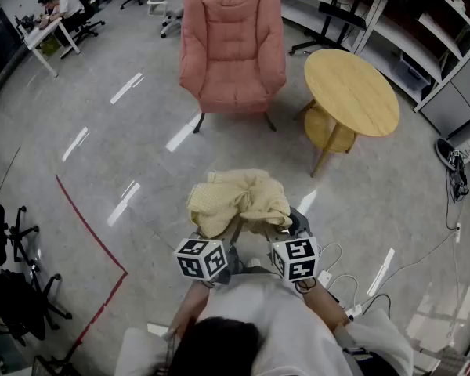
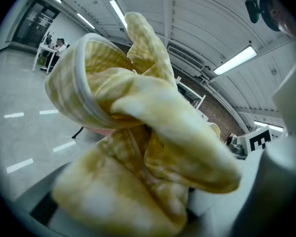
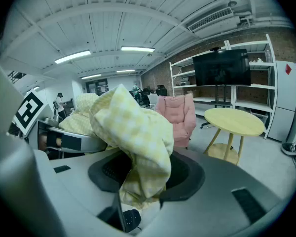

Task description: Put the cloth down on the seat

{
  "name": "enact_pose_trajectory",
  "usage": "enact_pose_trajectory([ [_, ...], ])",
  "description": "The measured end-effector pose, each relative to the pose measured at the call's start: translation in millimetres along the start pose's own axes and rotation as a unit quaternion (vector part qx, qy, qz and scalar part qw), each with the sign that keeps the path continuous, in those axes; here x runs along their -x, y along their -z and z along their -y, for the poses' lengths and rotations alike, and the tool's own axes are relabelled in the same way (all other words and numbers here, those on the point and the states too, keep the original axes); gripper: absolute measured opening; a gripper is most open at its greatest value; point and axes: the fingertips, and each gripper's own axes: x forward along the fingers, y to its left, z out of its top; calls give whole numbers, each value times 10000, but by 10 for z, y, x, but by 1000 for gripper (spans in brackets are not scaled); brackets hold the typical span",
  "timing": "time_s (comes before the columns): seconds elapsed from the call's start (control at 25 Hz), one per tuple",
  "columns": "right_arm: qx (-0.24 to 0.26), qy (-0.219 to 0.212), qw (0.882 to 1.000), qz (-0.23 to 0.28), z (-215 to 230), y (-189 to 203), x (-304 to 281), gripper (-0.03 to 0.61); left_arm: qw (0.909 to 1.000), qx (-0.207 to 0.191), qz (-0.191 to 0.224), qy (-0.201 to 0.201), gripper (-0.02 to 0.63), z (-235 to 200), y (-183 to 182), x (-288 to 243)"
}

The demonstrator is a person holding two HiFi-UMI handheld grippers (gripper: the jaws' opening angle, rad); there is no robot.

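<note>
Head view: the cloth (image 1: 239, 200), pale yellow check, sits in a crumpled heap on top of both grippers, off the floor and directly in front of the person; left gripper (image 1: 225, 235) and right gripper (image 1: 278, 227) are side by side, near each other, with their marker cubes facing up; the pink armchair (image 1: 231, 49) stands well apart, straight ahead; its seat (image 1: 233, 94) is bare, so the cloth is not yet put down; a round wooden table (image 1: 351, 92) stands just right of the chair. The heap's longer run lies side to side across the two grippers, and it bulges forward toward the chair; no clear leading end can be made out. Left gripper view: fabric fills nearly the whole frame and a hemmed fold curls up and over; the jaws are closed narrowly on a thick wad of it. Right gripper view: the jaws are likewise clamped on a bunched fold that rises from between them and flops left toward the other gripper; chair and table are visible beyond. Judgement: two grips close together probably keep the cloth gathered, so that nothing trails on the floor during the carry; this looks like the approach stage.
</note>
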Motion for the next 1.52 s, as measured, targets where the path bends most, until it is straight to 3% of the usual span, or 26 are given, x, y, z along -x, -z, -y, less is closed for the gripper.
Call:
enact_pose_trajectory([
  [0.36,-178,-41,9998,113,-75,-158,-258,203,9998,-49,-13,196,163,-235,-242,-56],
  [1.12,-507,238,9983,156,-271,-599,-1364,214,9974,-383,-257,563,163,-1177,-1020,-407],
  [1.52,-654,164,9976,158,-297,-790,-1579,215,9975,-395,-209,546,164,-1316,-1260,-445],
])
